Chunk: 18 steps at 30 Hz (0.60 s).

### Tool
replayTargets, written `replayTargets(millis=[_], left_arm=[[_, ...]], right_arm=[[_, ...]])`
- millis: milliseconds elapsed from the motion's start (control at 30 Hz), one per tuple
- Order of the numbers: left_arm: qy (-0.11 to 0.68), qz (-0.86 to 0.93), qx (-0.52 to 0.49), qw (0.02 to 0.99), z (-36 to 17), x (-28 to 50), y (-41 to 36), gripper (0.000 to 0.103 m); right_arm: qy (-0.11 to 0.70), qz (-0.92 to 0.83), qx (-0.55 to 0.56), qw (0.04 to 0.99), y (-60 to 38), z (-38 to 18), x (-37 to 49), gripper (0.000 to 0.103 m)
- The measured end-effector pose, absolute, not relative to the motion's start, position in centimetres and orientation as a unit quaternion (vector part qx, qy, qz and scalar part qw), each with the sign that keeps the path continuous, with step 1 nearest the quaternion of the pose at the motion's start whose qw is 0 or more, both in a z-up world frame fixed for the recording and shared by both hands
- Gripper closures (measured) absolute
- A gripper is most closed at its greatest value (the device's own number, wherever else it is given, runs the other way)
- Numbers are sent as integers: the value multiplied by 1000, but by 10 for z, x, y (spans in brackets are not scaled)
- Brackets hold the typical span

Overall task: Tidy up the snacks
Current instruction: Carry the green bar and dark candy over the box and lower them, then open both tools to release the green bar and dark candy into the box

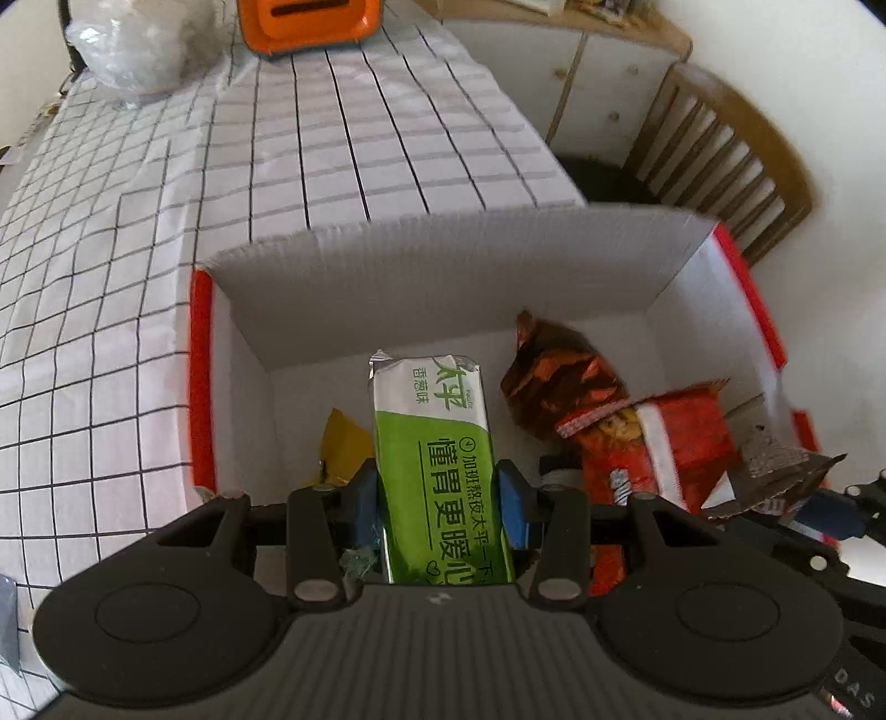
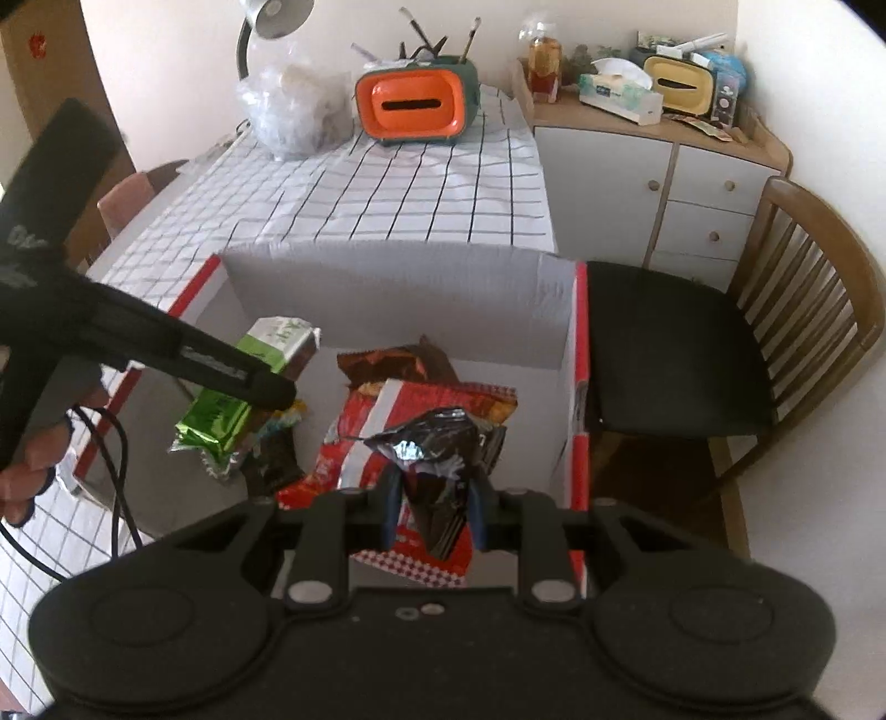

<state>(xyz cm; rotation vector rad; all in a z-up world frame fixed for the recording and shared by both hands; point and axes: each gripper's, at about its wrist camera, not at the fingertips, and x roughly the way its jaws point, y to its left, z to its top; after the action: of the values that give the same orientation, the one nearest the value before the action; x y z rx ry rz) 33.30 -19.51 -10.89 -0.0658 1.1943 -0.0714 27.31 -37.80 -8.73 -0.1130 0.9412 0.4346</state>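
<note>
A white cardboard box (image 1: 443,260) with red edges stands on the checked tablecloth. My left gripper (image 1: 440,498) is shut on a green cracker pack (image 1: 437,459) and holds it over the box's left part; the same green pack (image 2: 221,410) shows in the right wrist view under the left gripper's arm. My right gripper (image 2: 434,498) is shut on a crumpled dark foil snack bag (image 2: 437,454) above the box's near right side. Inside the box lie a red snack bag (image 2: 387,421), a brown foil bag (image 1: 554,376) and a yellow packet (image 1: 346,448).
On the far end of the table stand an orange tissue holder (image 2: 412,108), a clear plastic bag (image 2: 293,111) and a lamp (image 2: 271,22). To the right are a wooden chair (image 2: 692,354) with a black seat and a white cabinet (image 2: 664,183) with clutter on top.
</note>
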Motion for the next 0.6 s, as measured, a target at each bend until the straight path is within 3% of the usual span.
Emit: replayTargets(millis=[433, 500, 600], left_arm=[[588, -39, -3, 808, -128, 338, -203, 59], [589, -38, -4, 807, -129, 338, -203, 59], [583, -37, -7, 811, -127, 336, -201, 53]], right_arm=[[454, 201, -42, 867, -379, -92, 274, 70], [454, 200, -40, 867, -380, -91, 273, 62], [448, 194, -41, 872, -382, -89, 269, 41]])
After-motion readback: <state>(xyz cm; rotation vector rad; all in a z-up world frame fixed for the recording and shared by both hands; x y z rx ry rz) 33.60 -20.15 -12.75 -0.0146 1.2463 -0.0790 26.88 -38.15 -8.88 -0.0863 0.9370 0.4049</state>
